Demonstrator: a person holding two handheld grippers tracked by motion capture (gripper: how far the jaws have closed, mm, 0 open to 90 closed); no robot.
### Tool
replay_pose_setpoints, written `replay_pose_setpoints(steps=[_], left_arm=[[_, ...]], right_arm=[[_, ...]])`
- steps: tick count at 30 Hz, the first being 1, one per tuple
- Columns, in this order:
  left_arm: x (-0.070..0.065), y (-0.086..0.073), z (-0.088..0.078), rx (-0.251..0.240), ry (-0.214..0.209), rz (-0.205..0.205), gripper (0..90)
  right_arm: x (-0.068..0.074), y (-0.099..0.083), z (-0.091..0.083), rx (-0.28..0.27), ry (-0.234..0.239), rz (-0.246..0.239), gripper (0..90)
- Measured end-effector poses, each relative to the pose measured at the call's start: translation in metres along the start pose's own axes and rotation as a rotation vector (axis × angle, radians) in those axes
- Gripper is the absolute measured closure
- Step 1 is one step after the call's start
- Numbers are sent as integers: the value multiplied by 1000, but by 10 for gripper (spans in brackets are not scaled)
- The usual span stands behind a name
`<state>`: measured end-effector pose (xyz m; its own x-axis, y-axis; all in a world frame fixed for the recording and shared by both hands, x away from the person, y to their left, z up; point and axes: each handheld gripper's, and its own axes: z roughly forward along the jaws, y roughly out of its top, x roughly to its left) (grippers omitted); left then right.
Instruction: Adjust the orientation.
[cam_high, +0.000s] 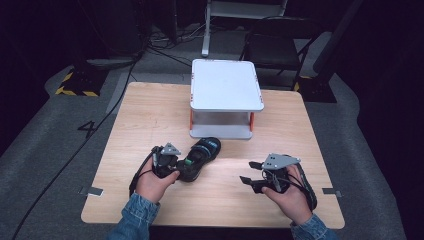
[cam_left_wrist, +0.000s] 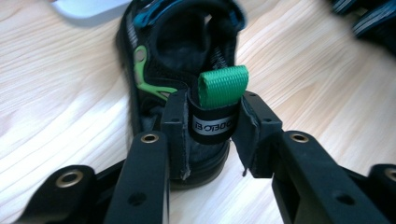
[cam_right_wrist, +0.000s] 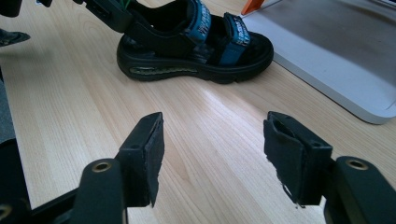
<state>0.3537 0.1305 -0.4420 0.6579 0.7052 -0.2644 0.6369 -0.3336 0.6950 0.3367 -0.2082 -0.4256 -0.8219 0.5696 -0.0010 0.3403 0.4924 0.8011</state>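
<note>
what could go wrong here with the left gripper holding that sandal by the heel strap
1. The left gripper pinches only the sandal's soft heel strap, so the sandal may sag, swing or slip if lifted.
2. Its toe sits close to the white stand's lower shelf; a push forward could bump it.
3. The right gripper is open, giving no support.

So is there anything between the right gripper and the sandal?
No, just bare table between the right gripper and the sandal, seen in the right gripper view.

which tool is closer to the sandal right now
Left. The left tool is shut on the heel strap of the sandal; the right tool sits open, apart from it, on the table's other side.
</note>
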Motion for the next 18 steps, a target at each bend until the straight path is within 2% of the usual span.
replay_pose_setpoints(steps=[1,3,4,5,6,8,10,11,12,13,16,17,18], left_arm=[[0,0,0,0,0,0,683],[-14,5,8,-36,-38,-24,690],[-14,5,8,-36,-38,-24,690],[-26,8,17,-37,-54,-7,690],[-26,8,17,-37,-54,-7,689],[-39,9,25,-2,-71,13,690],[-43,8,28,5,-80,10,690],[-45,8,29,13,-105,12,690],[-46,8,30,-3,-170,14,732],[-48,9,28,-18,-212,4,876],[-49,10,25,35,-100,69,812],[-46,9,25,37,-99,58,796],[-44,8,25,42,-80,57,782]], right_arm=[[0,0,0,2,-2,0,388],[0,-1,0,4,-2,1,388],[0,-1,0,4,-2,1,388],[1,-2,1,11,-3,1,388],[1,-2,1,11,-3,1,388],[2,-4,1,16,-5,1,388],[2,-5,0,13,-7,2,388],[2,-5,0,13,-7,2,388],[2,-5,-2,15,-11,3,388],[1,-6,-2,13,-13,5,388],[1,-7,-6,8,-19,10,387],[1,-7,-7,7,-20,9,387],[0,-7,-8,4,-21,11,387]])
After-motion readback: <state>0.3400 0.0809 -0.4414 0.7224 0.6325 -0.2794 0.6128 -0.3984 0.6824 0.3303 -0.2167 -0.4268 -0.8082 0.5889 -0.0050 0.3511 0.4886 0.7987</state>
